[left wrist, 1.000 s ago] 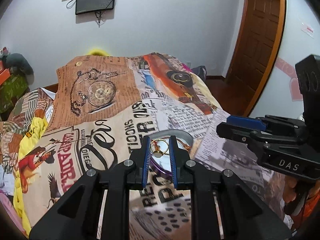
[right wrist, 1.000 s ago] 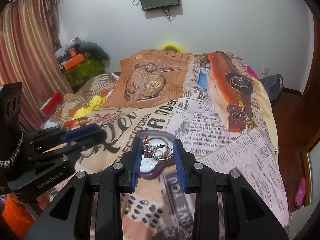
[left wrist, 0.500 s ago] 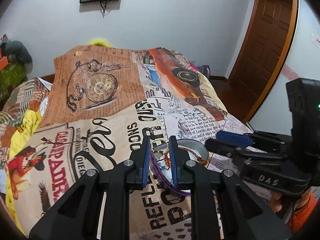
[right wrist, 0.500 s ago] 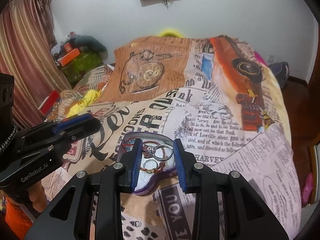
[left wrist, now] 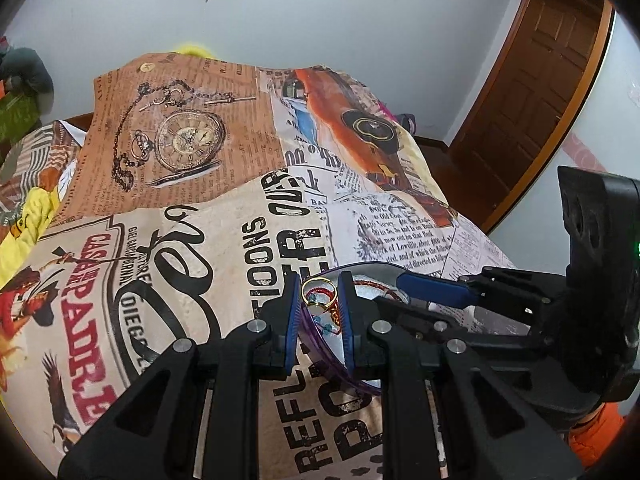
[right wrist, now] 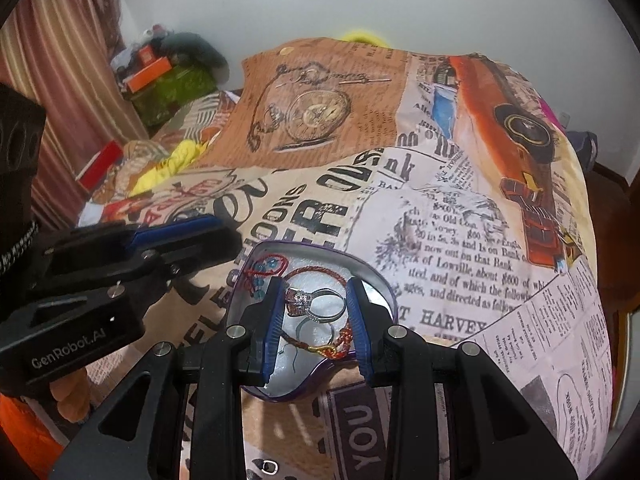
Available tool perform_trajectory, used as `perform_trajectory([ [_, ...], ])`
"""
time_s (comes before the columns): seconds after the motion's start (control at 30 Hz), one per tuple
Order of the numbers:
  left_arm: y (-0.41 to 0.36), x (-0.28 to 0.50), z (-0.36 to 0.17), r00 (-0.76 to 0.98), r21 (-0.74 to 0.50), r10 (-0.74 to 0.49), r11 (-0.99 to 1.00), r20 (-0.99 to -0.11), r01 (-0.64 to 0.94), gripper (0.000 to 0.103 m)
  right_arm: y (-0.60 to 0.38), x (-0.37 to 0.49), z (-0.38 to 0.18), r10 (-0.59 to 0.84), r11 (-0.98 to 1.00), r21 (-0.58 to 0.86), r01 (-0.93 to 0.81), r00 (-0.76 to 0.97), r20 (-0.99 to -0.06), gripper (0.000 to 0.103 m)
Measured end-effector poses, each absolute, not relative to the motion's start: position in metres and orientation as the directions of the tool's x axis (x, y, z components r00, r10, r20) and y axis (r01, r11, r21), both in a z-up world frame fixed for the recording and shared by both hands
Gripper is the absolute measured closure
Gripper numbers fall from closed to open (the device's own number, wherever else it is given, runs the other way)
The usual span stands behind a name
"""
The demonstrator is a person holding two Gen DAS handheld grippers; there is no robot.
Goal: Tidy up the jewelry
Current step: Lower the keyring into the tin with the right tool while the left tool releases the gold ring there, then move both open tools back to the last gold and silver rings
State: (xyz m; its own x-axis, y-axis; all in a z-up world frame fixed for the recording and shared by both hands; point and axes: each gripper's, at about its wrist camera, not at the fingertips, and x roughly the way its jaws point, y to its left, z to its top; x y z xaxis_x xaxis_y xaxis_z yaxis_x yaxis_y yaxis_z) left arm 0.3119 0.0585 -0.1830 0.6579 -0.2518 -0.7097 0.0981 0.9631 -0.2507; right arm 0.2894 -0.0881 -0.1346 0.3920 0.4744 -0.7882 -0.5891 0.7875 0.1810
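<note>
L gripper (left wrist: 318, 304) pinches a thin gold ring (left wrist: 319, 294) between its blue pads, jaws nearly closed. R gripper (right wrist: 316, 312) pinches a silver ring w/ a stone (right wrist: 314, 305), jaws a bit wider. Both hang right over the purple-rimmed tin (right wrist: 376, 276) on the bed cover (right wrist: 460, 240), which has red string bracelets (right wrist: 264, 268) inside. Risk: the 2 tools are v. close and could bump. A ring could slip, miss the tin & get lost in the busy print.

Bed (right wrist: 460, 240) in newsprint-patterned cover, purple-rimmed tin tray (right wrist: 376, 276) resting on it
</note>
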Motion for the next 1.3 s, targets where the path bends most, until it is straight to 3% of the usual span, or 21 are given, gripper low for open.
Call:
perform_trajectory([
  [0.1,0.055,0.312,-0.183,0.654,-0.247,-0.255,0.963,-0.713,0.107,0.086,-0.087,0.287,-0.136,0.478,0.775,0.181,-0.606,0.373,-0.796,0.074],
  [0.23,0.052,0.313,-0.182,0.645,-0.249,-0.264,0.961,-0.717,0.117,0.086,-0.094,0.284,-0.133,0.472,0.782,0.180,-0.596,0.378,-0.797,0.063],
  [0.7,0.034,0.298,-0.176,0.623,-0.173,-0.228,0.974,-0.748,0.148,0.086,-0.134,0.267,-0.111,0.440,0.831,0.163,-0.531,0.450,-0.777,0.063],
  [0.83,0.033,0.286,-0.167,0.637,-0.147,-0.205,0.979,-0.743,0.144,0.075,-0.138,0.262,-0.106,0.443,0.836,0.171,-0.522,0.458,-0.771,0.063],
  [1.3,0.042,0.237,-0.144,0.657,-0.123,-0.166,0.986,-0.736,0.111,0.072,-0.141,0.225,-0.088,0.454,0.832,0.170,-0.529,0.470,-0.757,0.063],
])
